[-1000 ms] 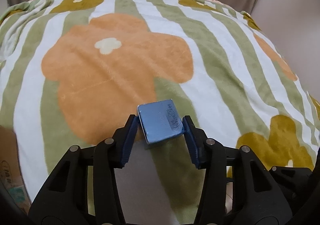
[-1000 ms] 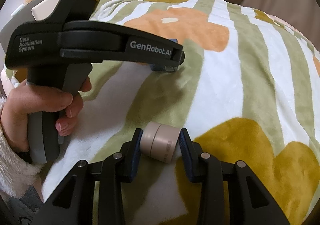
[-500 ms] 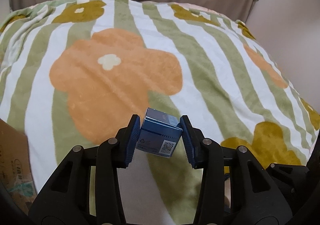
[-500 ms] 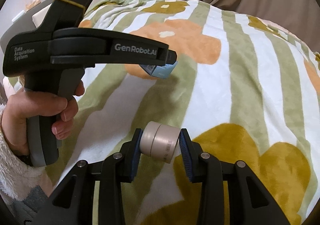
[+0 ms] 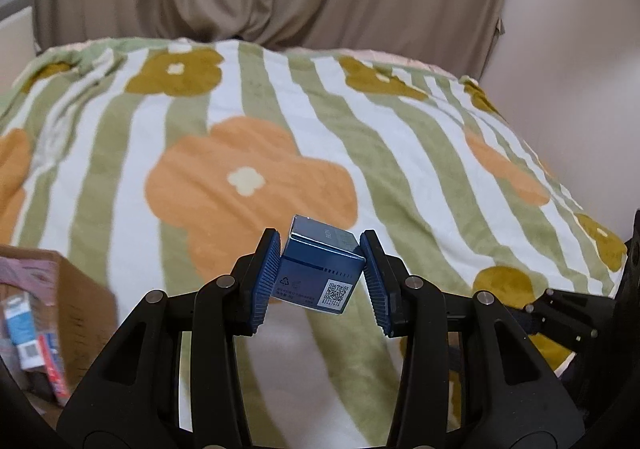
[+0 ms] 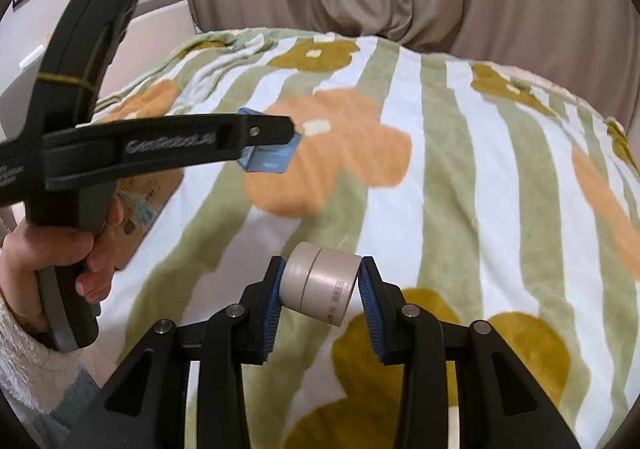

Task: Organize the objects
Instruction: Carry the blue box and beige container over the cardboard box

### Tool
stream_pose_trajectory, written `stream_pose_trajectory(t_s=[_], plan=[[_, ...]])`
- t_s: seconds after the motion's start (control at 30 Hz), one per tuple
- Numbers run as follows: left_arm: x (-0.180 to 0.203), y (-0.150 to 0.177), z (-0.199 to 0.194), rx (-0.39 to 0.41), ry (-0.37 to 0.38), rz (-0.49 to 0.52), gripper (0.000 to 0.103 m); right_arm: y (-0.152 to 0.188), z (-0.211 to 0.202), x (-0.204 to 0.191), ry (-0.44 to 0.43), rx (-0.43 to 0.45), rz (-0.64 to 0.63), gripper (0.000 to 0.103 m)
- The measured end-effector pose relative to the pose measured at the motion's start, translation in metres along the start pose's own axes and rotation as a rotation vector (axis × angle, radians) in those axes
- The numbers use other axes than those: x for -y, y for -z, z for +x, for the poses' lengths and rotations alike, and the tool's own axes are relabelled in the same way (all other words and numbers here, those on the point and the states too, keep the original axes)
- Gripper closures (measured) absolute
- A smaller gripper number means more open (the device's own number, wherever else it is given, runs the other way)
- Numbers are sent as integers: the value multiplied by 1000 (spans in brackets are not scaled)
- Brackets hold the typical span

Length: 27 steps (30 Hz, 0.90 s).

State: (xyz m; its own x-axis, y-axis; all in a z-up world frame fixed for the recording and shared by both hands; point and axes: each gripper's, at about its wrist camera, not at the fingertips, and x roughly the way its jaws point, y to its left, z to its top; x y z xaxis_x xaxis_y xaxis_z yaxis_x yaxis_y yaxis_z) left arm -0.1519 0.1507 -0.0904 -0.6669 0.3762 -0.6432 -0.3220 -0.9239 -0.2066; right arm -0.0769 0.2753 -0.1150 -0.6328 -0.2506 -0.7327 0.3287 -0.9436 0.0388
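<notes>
My left gripper (image 5: 320,281) pinches blue QR-coded box (image 5: 318,275); right gripper (image 6: 320,309) clamps beige jar (image 6: 318,283). Only left view shows cardboard box (image 5: 52,305).

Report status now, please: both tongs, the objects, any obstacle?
Left tongs shut on blue box. Right tongs shut on beige jar. Both above blanket. No obstacle seen.

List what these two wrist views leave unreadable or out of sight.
- Blue box: print too small in the left view; the left gripper covers much of it in the right view.
- Cardboard box: cut by the left view's edge, contents blurred.
- Beige jar: label too small.
</notes>
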Motion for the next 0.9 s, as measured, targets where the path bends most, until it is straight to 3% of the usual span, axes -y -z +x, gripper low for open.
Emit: stream_pose_trajectory(t_s=[0.43, 0.9], plan=[[-59, -23, -95, 104, -66, -37, 65, -59, -37, -58, -24, 85, -22, 69], [-179, -11, -177, 162, -182, -140, 65, -118, -26, -145, -120, 91, -77, 69]])
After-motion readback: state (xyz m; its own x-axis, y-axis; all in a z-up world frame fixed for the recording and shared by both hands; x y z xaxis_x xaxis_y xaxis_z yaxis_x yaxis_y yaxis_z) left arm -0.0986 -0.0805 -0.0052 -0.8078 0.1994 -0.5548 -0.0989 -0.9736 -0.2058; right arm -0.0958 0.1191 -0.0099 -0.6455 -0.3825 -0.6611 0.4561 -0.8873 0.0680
